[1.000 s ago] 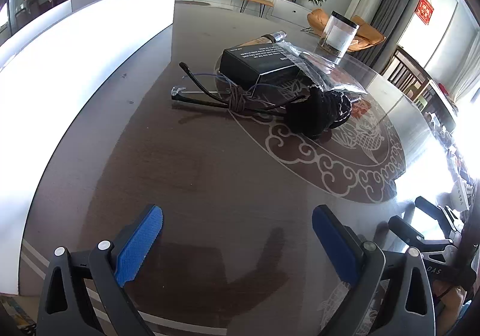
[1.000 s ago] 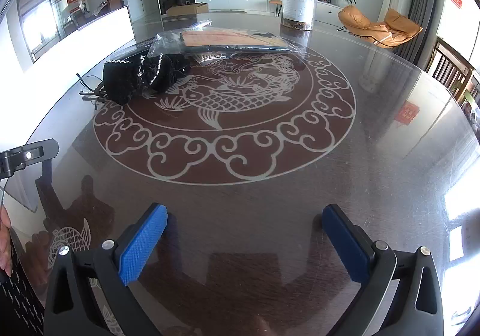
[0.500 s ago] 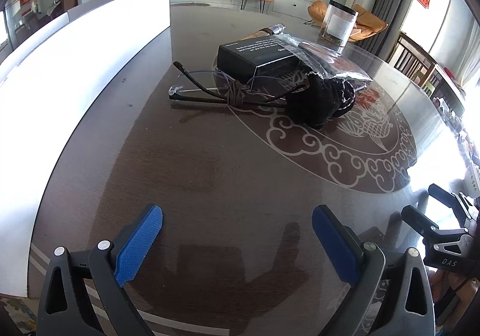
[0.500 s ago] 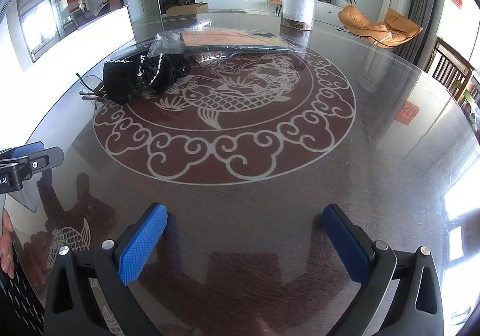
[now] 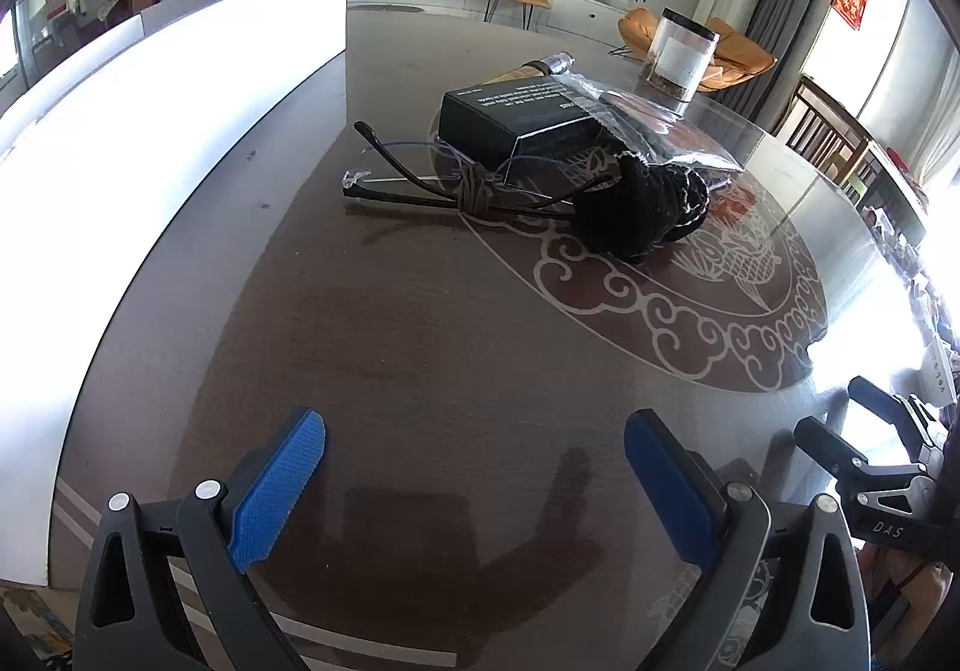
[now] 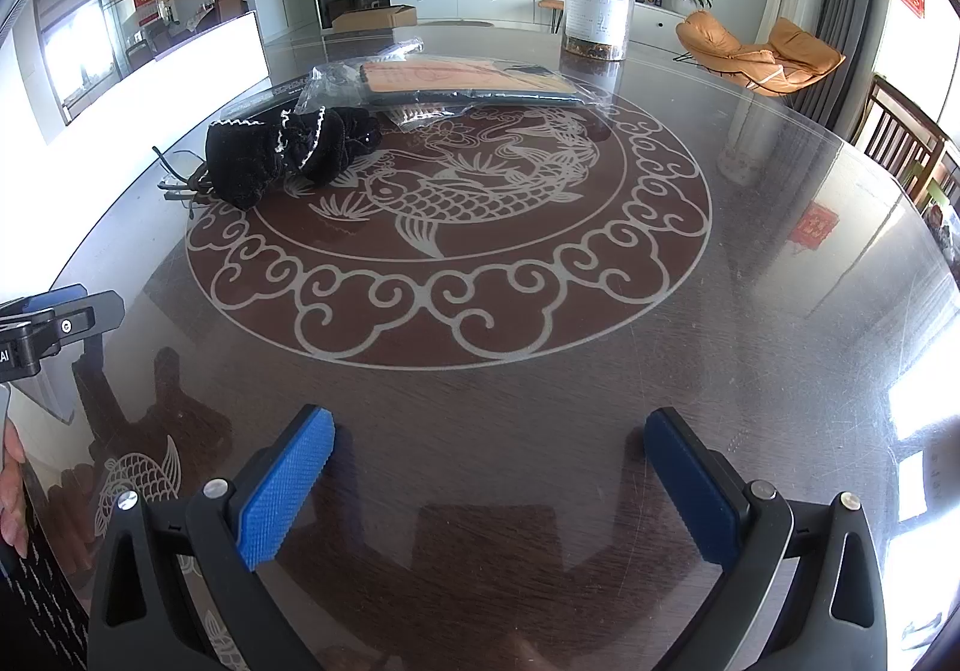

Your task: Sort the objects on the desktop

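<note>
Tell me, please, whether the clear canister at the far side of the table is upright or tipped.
Upright: the clear canister stands on its base on the table, lid uppermost.

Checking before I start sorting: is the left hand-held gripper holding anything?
No, the left hand-held gripper is open and empty above the table.

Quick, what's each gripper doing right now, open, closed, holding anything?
Left gripper: open, holding nothing, above the dark glossy table.
Right gripper: open, holding nothing.

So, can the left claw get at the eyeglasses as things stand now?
Probably yes. The left claw is open, and only bare table lies between it and the eyeglasses. The black pouch sits at their far end, to the right.
</note>
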